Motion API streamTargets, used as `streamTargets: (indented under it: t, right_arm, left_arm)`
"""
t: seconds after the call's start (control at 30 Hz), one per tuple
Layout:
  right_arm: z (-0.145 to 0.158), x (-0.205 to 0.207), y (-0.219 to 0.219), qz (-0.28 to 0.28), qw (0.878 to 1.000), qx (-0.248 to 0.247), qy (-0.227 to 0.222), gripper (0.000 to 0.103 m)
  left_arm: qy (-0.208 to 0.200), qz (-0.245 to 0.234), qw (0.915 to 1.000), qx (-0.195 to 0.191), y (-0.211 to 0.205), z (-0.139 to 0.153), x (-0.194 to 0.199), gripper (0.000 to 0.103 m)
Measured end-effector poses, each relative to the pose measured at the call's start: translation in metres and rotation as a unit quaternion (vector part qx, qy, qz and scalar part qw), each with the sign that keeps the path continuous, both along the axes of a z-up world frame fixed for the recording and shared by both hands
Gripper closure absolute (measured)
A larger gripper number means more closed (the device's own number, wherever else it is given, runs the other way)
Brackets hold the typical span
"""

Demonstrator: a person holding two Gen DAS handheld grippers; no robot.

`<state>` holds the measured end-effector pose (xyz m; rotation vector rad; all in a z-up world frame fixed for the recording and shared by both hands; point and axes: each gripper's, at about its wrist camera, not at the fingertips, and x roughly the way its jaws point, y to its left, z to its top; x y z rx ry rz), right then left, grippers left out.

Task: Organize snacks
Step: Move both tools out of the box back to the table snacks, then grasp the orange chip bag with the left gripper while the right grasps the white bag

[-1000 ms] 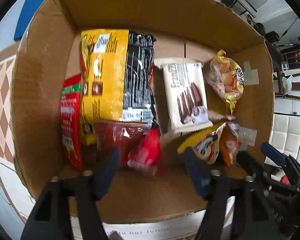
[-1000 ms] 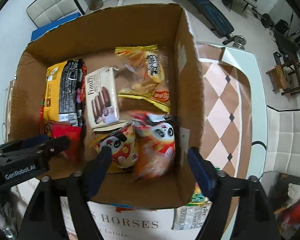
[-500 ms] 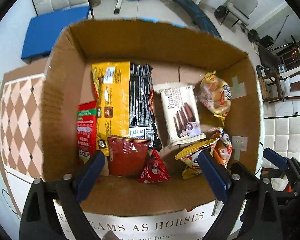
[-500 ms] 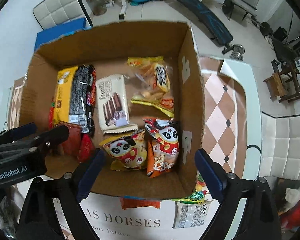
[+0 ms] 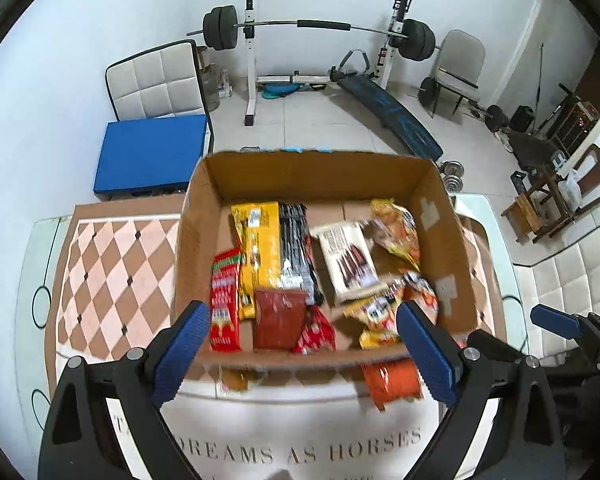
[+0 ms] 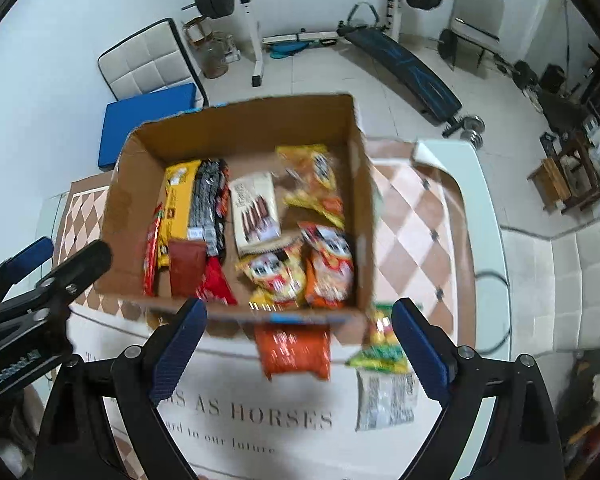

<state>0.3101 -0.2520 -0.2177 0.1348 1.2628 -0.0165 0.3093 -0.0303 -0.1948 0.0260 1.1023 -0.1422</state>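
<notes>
Cardboard box [image 5: 432, 216] sits open on a checkered table [image 5: 112, 264], packed with snacks. Along its left wall a red packet [image 5: 225, 304] stands on edge beside a yellow bag [image 5: 260, 248] and a black bag [image 5: 298, 248]. A dark red pouch [image 5: 278, 318] and a small red wrapper [image 5: 314, 330] lie at the near edge. A white biscuit pack [image 5: 348, 260] rests mid-box, with a clear bag [image 5: 396, 228] of orange snacks toward the far right corner. Two panda-print bags, one yellow [image 6: 276, 274] and one orange [image 6: 330, 266], fill the near right corner.

Outside the box, an orange packet [image 6: 294, 350] lies on a white cloth [image 6: 260, 412] with printed lettering, touching the box's front wall. Just beside the box's near right corner are a green-and-yellow packet [image 6: 382, 344] and, nearer the camera, a grey-white packet [image 6: 386, 400].

Both grippers hang above the near edge of the table, outside the box. The left gripper [image 5: 300, 354] has its blue-padded fingers [image 5: 178, 354] spread wide with nothing between them. The right gripper [image 6: 298, 354] is likewise spread wide and holds nothing, the orange packet lying on the cloth below its gap.

Behind the table stand a barbell rack [image 5: 252, 40], a blue mat [image 5: 152, 152] and a white padded chair [image 5: 156, 80].
</notes>
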Motion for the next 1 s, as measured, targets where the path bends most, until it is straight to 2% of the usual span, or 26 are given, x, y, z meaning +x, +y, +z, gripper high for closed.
streamTargets:
  t: [0.07,0.17,0.3,0.5,0.63,0.87,0.93,0.97,1.0]
  right_arm:
    - [-0.007,-0.019,-0.015,-0.018,1.000,0.001,0.009,0.007]
    - [-0.031,-0.047,-0.041,-0.049,0.998,-0.005,0.036,0.007]
    - [-0.080,-0.076,-0.081,-0.098,0.991,-0.005,0.092,0.007]
    - [-0.148,-0.098,-0.112,-0.138,0.979,0.001,0.153,0.007]
    - [-0.168,-0.106,-0.122,-0.150,0.975,0.007,0.165,0.007]
    - [-0.180,-0.114,-0.134,-0.153,0.973,0.025,0.168,0.007]
    - [-0.183,-0.111,-0.134,-0.145,0.974,0.025,0.172,0.007]
    - [-0.185,-0.109,-0.134,-0.141,0.974,0.027,0.173,0.007]
    - [-0.186,-0.108,-0.132,-0.135,0.975,0.027,0.174,0.007]
  left_arm:
    - [0.011,-0.007,0.9999,-0.001,-0.006,-0.010,-0.012,0.007]
    - [0.049,-0.016,0.9986,-0.010,-0.015,-0.033,-0.024,0.007]
    - [0.105,-0.032,0.9938,-0.017,-0.038,-0.074,-0.032,0.007]
    - [0.178,-0.055,0.9825,-0.007,-0.081,-0.138,-0.030,0.007]
    - [0.220,-0.050,0.9742,-0.013,-0.099,-0.171,-0.020,0.007]
    - [0.259,-0.042,0.9645,-0.025,-0.124,-0.207,-0.008,0.007]
    - [0.262,-0.041,0.9638,-0.030,-0.128,-0.212,-0.008,0.020]
    - [0.261,-0.040,0.9644,-0.023,-0.128,-0.213,-0.009,0.036]
    - [0.261,-0.041,0.9642,-0.024,-0.128,-0.214,-0.012,0.037]
